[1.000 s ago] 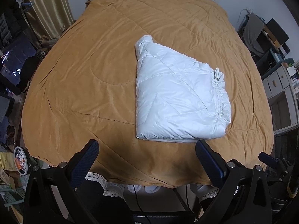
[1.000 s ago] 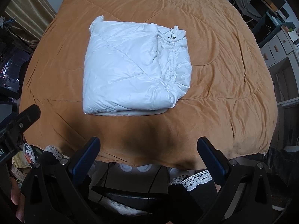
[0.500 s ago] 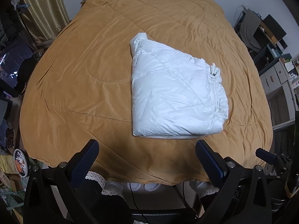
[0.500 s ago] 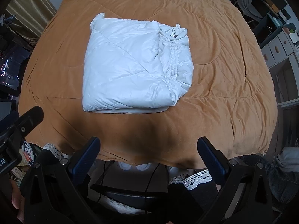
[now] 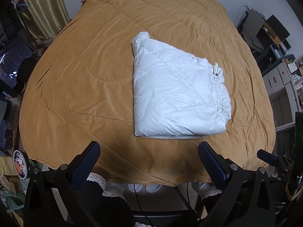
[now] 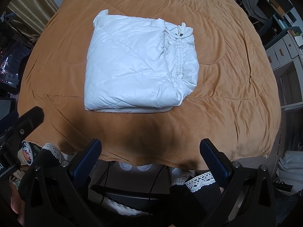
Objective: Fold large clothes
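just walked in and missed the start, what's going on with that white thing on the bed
A person holds a hand-held gripper in each hand over a bed covered by a mustard-orange quilted blanket. The puffy white quilted jacket lies on it, folded into a compact bundle. The left hand-held gripper and right hand-held gripper are both open, back at the near edge, touching nothing.

The folded jacket (image 5: 176, 98) is plain glossy white, crossed by stitched quilting lines. The bedspread (image 5: 79, 79) under it is ochre orange with faint curved stitch lines. Both grippers are black with dark blue pads (image 6: 86, 160). The curtain (image 5: 43, 13) is dull gold.
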Available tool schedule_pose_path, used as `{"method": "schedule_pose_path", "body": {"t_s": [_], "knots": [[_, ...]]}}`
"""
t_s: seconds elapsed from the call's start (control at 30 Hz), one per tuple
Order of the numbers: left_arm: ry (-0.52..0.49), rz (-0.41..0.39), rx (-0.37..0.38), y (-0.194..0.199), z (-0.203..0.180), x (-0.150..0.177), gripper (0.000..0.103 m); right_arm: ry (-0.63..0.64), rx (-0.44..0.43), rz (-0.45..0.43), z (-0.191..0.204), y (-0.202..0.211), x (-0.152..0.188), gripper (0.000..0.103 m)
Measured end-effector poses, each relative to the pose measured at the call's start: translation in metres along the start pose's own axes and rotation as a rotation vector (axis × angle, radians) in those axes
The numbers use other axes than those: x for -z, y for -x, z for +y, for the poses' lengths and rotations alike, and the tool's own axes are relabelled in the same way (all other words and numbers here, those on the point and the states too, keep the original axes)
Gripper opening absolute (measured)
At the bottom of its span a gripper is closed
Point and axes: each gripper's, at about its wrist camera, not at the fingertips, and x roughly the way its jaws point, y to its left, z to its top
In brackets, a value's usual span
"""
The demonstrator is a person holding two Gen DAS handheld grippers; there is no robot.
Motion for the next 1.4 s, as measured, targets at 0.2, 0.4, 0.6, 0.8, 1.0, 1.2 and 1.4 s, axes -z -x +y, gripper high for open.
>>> {"method": "schedule_pose_path", "body": {"t_s": [0.2, 0.4, 0.6, 0.8, 1.0, 1.2, 1.4], "knots": [[-0.004, -0.004, -0.007, 0.0021, -0.0019, 0.0014, 0.103, 0.0, 0.003, 0.009, -0.0004, -0.001, -0.0005, 0.103], [-0.009, 0.004, -0.002, 0.0014, -0.0041, 0.0029, 0.103, 0.012, 0.007, 0.013, 0.0022, -0.0028, 0.001, 0.103], [-0.013, -0.001, -0.004, 0.0019, -0.0054, 0.0035, 0.103, 0.018, 0.009, 0.02, 0.0047, -0.0044, 0.0014, 0.103], [-0.011, -0.001, -0.004, 0.0028, -0.0055, 0.0042, 0.103, 0.013, 0.008, 0.028, 0.0048, -0.0056, 0.0019, 0.103], [-0.013, 0.004, -0.004, 0.0024, -0.0058, 0.0044, 0.103, 0.018, 0.014, 0.025, 0.0054, -0.0061, 0.0031, 0.103], [-0.019, 0.006, -0.001, 0.0039, -0.0055, 0.0043, 0.103, 0.021, 0.022, 0.025, 0.0077, -0.0066, 0.0039, 0.103], [-0.017, 0.008, -0.002, 0.0031, -0.0061, 0.0052, 0.103, 0.024, 0.023, 0.026, 0.0079, -0.0067, 0.0031, 0.103]]}}
